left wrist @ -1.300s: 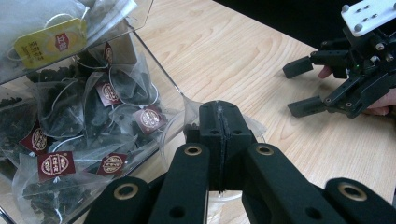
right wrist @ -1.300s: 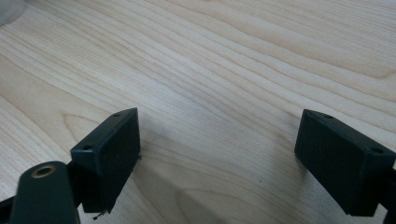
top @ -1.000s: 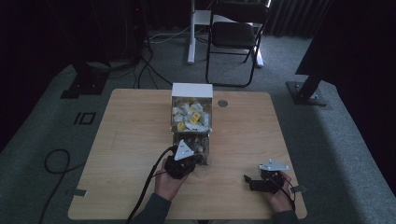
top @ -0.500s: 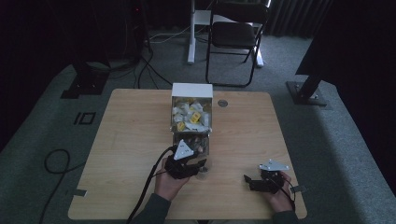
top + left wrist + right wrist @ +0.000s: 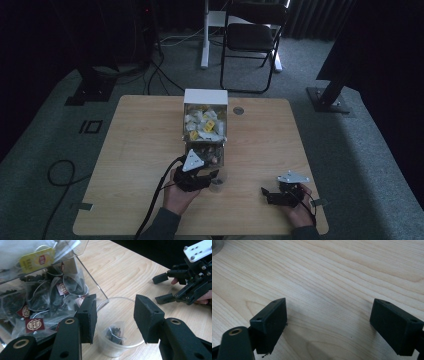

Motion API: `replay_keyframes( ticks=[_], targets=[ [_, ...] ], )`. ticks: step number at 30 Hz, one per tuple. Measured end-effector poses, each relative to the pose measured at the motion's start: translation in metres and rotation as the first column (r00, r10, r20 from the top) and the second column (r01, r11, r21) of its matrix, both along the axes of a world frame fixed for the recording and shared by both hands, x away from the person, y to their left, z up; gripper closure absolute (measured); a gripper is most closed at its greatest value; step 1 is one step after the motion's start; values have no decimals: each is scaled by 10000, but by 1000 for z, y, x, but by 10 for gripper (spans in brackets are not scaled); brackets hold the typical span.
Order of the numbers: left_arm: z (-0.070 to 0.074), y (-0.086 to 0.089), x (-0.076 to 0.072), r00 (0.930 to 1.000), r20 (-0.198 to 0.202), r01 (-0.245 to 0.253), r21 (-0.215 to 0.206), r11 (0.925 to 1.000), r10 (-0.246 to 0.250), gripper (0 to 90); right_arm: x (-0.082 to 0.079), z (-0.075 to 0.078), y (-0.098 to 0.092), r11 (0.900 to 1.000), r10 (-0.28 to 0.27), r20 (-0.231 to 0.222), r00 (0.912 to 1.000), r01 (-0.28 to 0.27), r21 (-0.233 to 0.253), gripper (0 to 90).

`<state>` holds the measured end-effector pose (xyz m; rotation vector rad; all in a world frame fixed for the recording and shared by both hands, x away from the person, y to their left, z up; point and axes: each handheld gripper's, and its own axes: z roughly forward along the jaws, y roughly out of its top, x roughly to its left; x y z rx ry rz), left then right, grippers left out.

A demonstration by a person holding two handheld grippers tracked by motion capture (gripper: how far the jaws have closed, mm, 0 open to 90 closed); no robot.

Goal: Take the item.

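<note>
done: one tea bag (image 5: 114, 333) sits in my clear cup (image 5: 120, 340) at bottom centre | left gripper (image 5: 113, 318) spread, empty above it | right gripper (image 5: 329, 325) spread, idle lower right | left: more bags in box (image 5: 205, 125), maybe

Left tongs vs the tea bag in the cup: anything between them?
Nothing visible. The left tongs are open above the clear cup, and the tea bag lies at its bottom with the cup mouth open. The clear box of tea bags stands beside the cup, not over it.
</note>
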<state>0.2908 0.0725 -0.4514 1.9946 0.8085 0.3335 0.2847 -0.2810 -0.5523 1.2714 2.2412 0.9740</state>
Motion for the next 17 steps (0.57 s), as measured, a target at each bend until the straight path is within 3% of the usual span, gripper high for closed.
replay_keyframes(
  ticks=[7, 11, 17],
  targets=[
    [0, 6, 0, 9999, 24, -113, -77, 9999, 113, 542, 0, 0, 0, 10000, -1, 1, 10000, 1, -3, 140],
    [1, 13, -1, 9997, 33, -244, -285, 9993, 245, 542, 0, 0, 0, 10000, -8, 0, 10000, 8, 8, 140],
    [2, 29, -1, 9982, 128, -581, -274, 9979, 584, 543, 0, 0, 0, 10000, -11, -1, 10000, 11, 15, 140]
  ],
)
